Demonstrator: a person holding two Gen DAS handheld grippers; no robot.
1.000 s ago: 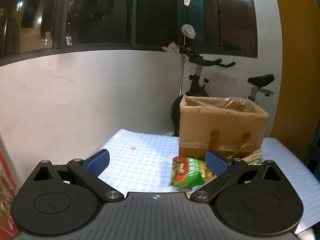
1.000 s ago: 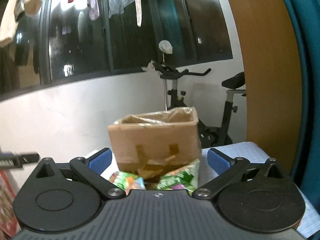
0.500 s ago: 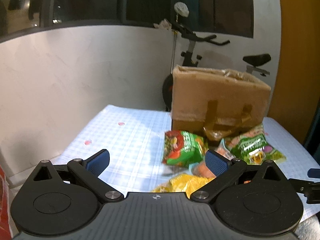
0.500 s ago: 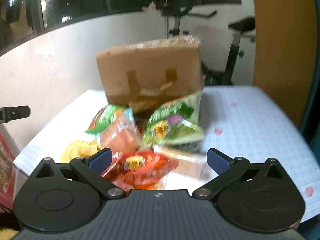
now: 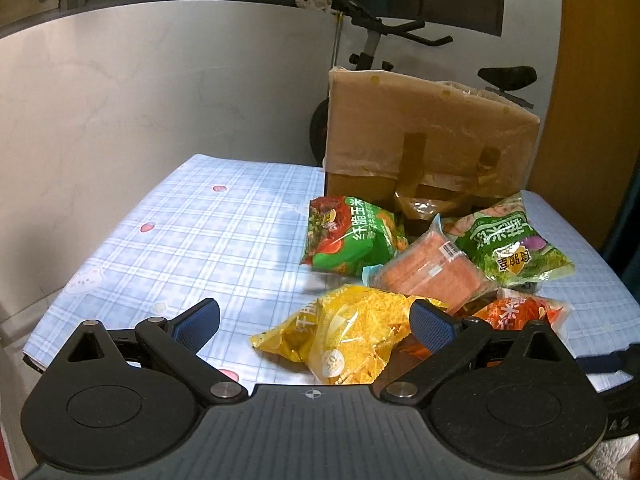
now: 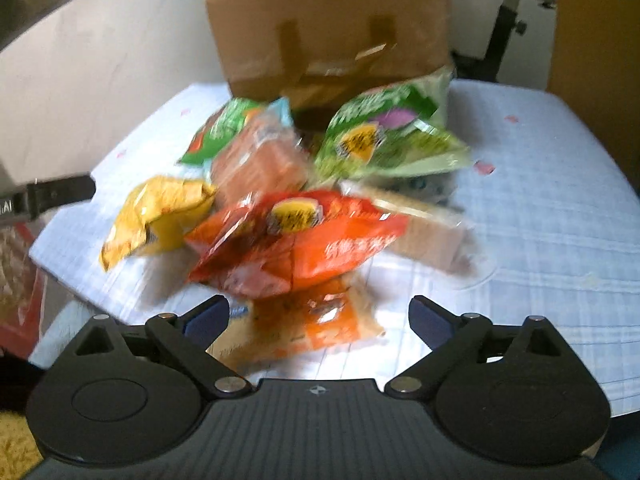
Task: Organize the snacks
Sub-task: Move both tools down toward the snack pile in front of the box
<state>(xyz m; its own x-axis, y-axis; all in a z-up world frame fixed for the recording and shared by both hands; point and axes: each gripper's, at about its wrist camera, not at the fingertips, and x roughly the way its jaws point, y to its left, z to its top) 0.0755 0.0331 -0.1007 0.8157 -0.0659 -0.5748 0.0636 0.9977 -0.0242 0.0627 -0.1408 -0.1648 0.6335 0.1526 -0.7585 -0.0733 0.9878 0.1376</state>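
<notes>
A pile of snack bags lies on the checked tablecloth (image 5: 208, 240) in front of a cardboard box (image 5: 424, 132). My left gripper (image 5: 316, 320) is open, low over the near edge, with a yellow bag (image 5: 344, 336) lying between its fingers, untouched. Beyond are a green-and-red bag (image 5: 348, 236), a pink pack (image 5: 428, 272) and a green bag (image 5: 508, 240). My right gripper (image 6: 320, 316) points down at the pile and its jaws are closing. A small orange packet (image 6: 320, 320) lies between them, below an orange-red bag (image 6: 296, 240), and the pads are clear of both.
An exercise bike (image 5: 380, 40) stands behind the box against the white wall. A beige pack (image 6: 420, 228) lies right of the pile. The left gripper's tip (image 6: 52, 196) shows at the table's left edge. An orange-brown panel (image 5: 592, 100) rises on the right.
Both grippers have dropped and tilted down toward the snack pile, which now fills the views. The right gripper's jaws have narrowed slightly.
</notes>
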